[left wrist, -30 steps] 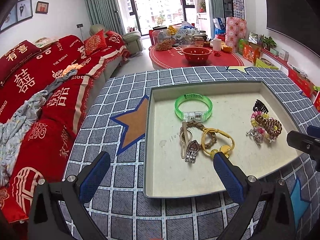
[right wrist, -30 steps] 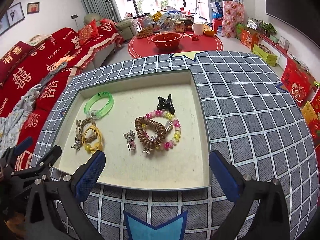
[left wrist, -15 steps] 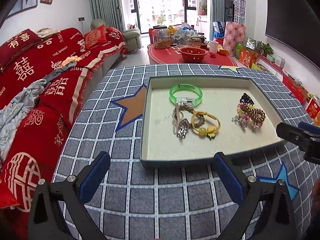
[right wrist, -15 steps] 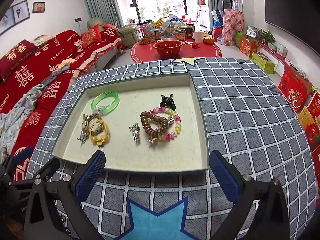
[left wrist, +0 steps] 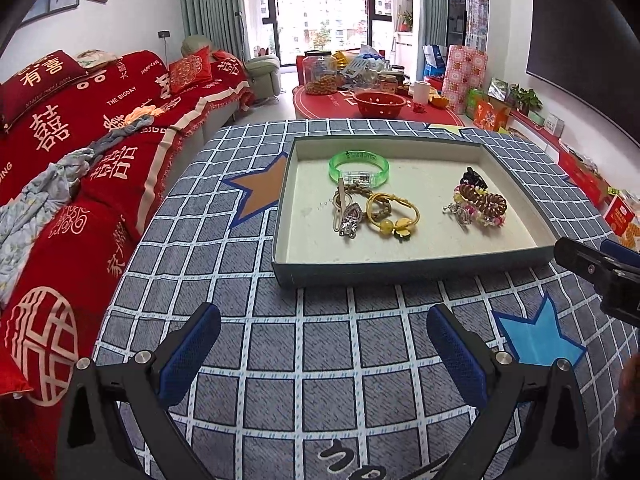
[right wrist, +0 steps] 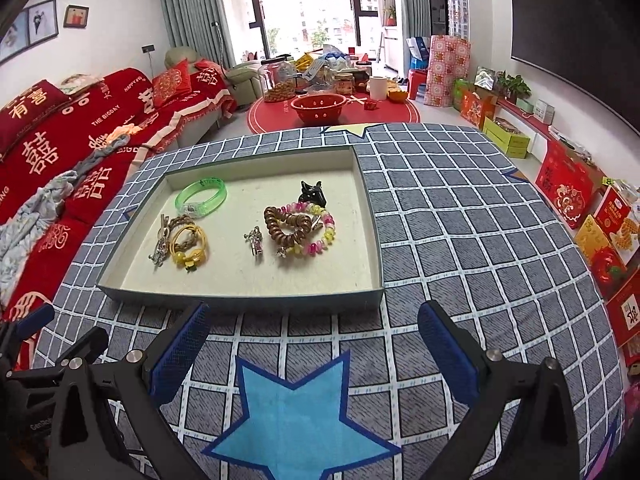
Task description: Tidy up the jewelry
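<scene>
A shallow grey tray (left wrist: 400, 270) (right wrist: 240, 298) sits on the checked tablecloth. In it lie a green bangle (left wrist: 359, 165) (right wrist: 201, 197), a yellow hair tie with beads (left wrist: 394, 216) (right wrist: 190, 246), a silver clip (left wrist: 349, 220), a brown coil tie on a pink-yellow bead bracelet (left wrist: 482, 206) (right wrist: 300, 226), a small silver charm (right wrist: 255, 242) and a black claw clip (left wrist: 472, 178) (right wrist: 312, 192). My left gripper (left wrist: 324, 344) is open and empty, short of the tray's near wall. My right gripper (right wrist: 314, 340) is open and empty, also in front of the tray.
A red sofa (left wrist: 80, 152) runs along the table's left side. A round red table with a red bowl (left wrist: 378, 103) and jars stands beyond. Red boxes (right wrist: 572, 184) line the floor on the right. A blue star (right wrist: 296, 412) marks the cloth under my right gripper.
Both grippers have pulled back from over the tray toward the table's near side and stayed open. The jewelry in the tray has not moved.
</scene>
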`<state>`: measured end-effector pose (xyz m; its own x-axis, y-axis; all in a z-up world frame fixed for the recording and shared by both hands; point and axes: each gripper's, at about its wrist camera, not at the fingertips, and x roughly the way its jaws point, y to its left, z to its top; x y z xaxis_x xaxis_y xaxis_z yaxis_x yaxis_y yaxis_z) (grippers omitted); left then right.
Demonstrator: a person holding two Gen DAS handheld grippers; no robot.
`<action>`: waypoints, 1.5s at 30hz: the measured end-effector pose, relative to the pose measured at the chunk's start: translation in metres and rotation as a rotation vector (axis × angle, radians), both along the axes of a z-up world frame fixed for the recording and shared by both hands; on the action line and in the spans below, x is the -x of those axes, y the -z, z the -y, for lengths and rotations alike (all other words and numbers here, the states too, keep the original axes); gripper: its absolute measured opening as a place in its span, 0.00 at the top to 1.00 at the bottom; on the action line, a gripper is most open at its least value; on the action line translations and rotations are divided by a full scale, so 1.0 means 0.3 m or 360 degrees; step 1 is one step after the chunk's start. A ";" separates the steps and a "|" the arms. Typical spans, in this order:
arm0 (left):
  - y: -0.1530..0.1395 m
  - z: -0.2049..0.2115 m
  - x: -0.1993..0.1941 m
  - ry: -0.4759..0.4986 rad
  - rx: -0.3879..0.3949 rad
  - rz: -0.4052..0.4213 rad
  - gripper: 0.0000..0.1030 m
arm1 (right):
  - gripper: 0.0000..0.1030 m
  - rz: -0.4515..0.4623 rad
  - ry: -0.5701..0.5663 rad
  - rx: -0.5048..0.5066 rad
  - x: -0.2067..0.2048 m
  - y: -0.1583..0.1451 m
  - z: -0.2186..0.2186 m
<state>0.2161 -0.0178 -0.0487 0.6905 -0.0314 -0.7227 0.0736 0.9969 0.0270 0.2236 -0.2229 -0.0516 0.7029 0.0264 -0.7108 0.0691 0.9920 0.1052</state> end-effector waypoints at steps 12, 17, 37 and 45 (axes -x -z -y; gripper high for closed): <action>-0.022 0.000 0.065 -0.0013 -0.0009 0.0089 0.00 | 0.00 0.0091 -0.0022 0.0076 0.088 -0.016 -0.046; -0.040 0.001 0.091 -0.0018 -0.0017 0.0139 0.00 | 0.00 0.0133 -0.0020 0.0083 0.122 -0.033 -0.062; -0.081 0.015 0.147 -0.0039 -0.0027 0.0251 0.00 | 0.00 0.0231 0.0002 0.0138 0.196 -0.083 -0.092; -0.081 0.015 0.148 -0.0040 -0.0028 0.0252 0.00 | 0.00 0.0232 0.0001 0.0140 0.197 -0.083 -0.092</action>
